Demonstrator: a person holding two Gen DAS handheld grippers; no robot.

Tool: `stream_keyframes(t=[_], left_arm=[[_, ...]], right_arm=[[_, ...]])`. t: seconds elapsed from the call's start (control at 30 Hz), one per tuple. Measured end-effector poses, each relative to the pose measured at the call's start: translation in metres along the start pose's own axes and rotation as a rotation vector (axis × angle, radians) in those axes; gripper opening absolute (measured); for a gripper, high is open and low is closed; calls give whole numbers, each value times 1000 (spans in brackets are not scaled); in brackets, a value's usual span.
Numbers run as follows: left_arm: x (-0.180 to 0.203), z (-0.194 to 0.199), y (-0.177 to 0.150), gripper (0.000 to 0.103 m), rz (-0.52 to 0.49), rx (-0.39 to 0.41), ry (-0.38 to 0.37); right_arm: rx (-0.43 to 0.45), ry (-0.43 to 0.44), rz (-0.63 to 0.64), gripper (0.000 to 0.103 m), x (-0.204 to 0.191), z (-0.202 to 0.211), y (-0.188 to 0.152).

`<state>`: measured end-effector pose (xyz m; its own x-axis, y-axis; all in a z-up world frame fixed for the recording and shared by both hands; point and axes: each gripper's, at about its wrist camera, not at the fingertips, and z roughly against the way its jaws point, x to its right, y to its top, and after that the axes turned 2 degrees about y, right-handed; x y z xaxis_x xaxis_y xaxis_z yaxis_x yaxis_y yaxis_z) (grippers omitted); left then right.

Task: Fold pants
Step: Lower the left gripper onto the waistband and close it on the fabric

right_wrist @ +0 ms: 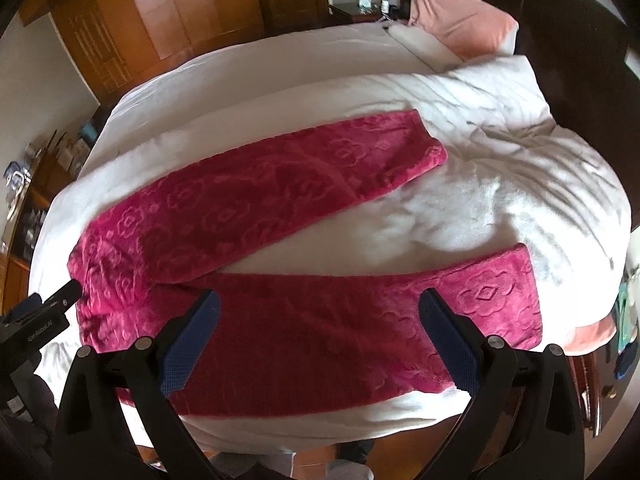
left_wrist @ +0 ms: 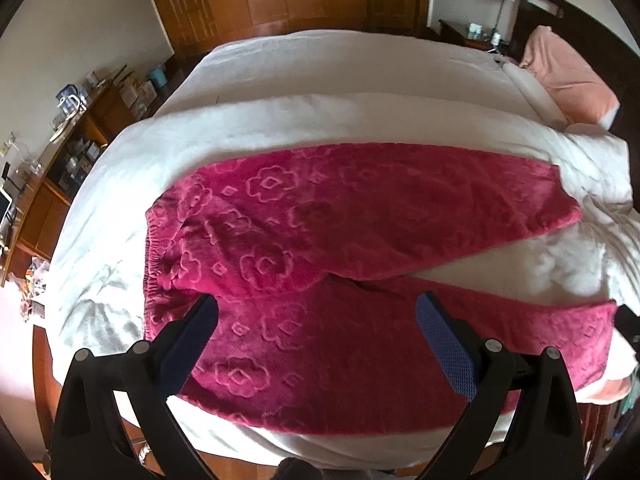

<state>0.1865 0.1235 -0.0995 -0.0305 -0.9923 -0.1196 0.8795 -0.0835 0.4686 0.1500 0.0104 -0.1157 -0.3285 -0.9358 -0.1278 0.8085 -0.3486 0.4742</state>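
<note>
Left wrist view: The left gripper (left_wrist: 318, 308) is wide open and holds nothing. It hangs over the pink pants (left_wrist: 320, 240), above the near side of the top part. The pants lie flat on the white blanket (left_wrist: 280, 120) on the bed, with the stretchy waist to the left and the two legs spread apart like a V, going off to the right. The near leg lies close to the bed's edge. If the gripper grabs too deep, it could pinch the blanket too, and the blanket would come up with the pants.

Right wrist view: The right gripper (right_wrist: 320, 308) is wide open too, with nothing in it. It hangs over the near leg (right_wrist: 360, 320) of the pants. The far leg (right_wrist: 280, 184) points away toward the pink pillow (right_wrist: 460, 20). The cloth looks thick and fluffy, so a small pinch might slip off. If one gripper lifts and the other does not, the leg could twist or bunch up. A hard tug could drag the near leg off the bed.
</note>
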Motion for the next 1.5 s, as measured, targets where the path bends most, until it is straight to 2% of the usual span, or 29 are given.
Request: stream_keyframes(t=[0.27, 0.7, 1.1, 1.23, 1.4, 1.5], left_arm=[[-32, -45, 31, 98, 44, -52, 54], [-86, -106, 87, 98, 94, -81, 131], [-109, -178, 130, 98, 82, -114, 137], [-119, -200, 141, 98, 90, -117, 122], [-142, -245, 155, 98, 112, -142, 64], [-162, -274, 161, 98, 118, -168, 82]], right_arm=[[-7, -19, -40, 100, 5, -24, 39], [-22, -50, 7, 100, -24, -66, 82], [-28, -120, 19, 100, -34, -103, 114], [-44, -142, 24, 100, -33, -113, 114], [-66, -154, 15, 100, -28, -122, 110], [-80, -170, 15, 100, -25, -126, 105]])
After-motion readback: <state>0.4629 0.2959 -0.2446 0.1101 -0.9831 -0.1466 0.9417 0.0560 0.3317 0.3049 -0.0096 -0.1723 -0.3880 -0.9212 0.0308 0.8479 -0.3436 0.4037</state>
